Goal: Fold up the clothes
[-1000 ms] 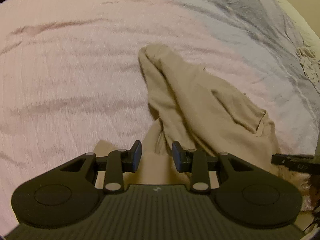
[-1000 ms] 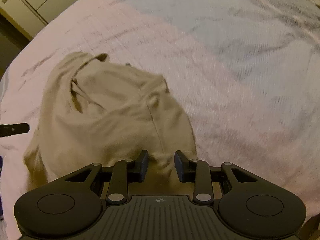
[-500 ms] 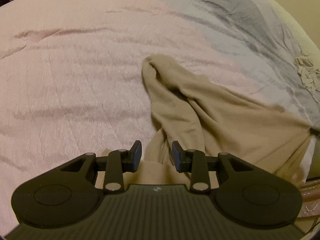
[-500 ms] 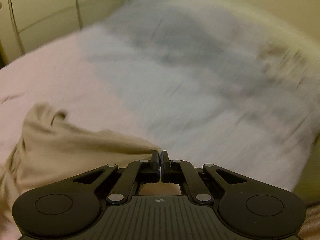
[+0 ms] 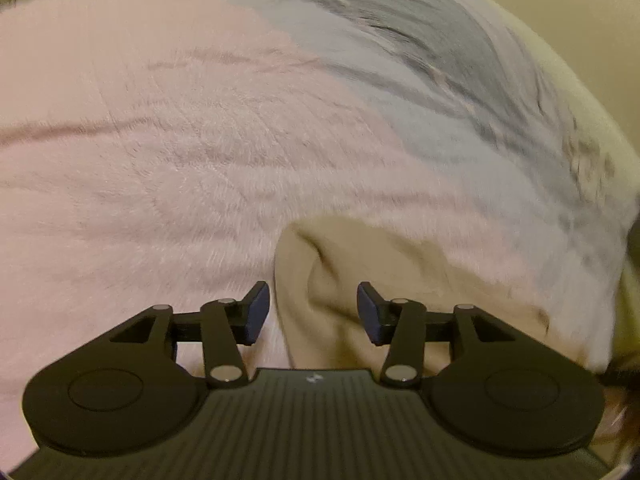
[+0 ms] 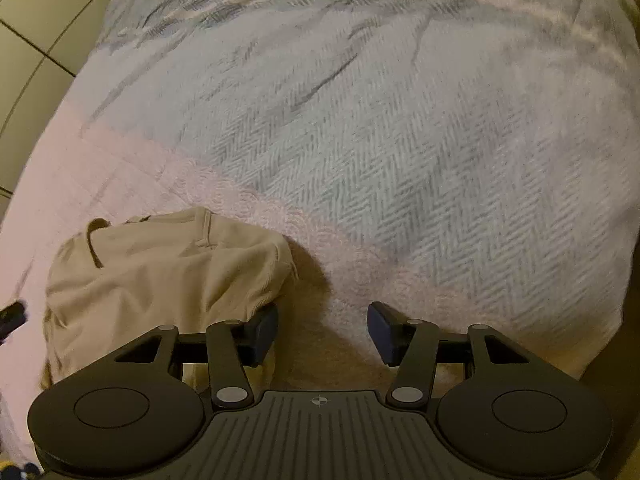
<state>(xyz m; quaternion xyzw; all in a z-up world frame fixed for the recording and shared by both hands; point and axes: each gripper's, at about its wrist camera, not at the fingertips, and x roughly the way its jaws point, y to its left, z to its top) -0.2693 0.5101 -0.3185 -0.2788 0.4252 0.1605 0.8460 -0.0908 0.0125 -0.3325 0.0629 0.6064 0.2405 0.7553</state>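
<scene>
Opening, both hand-held grippers, left and right, empty, beige garment released since earlier, bunched on bedspread

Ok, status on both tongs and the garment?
Left tongs opening, beige garment between, ungripped. Right tongs opening, nothing between. Garment bunched on bedspread.

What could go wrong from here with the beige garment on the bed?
1. The crumpled beige cloth garment lies bunched, so its folds may set crooked.
2. The left gripper is opening with a ridge of cloth between its pads but not pressed; closing again could pinch several layers.
3. The right gripper is opening over the bare pink fuzzy blanket, beside the garment; a regrasp might catch bedding instead.
</scene>
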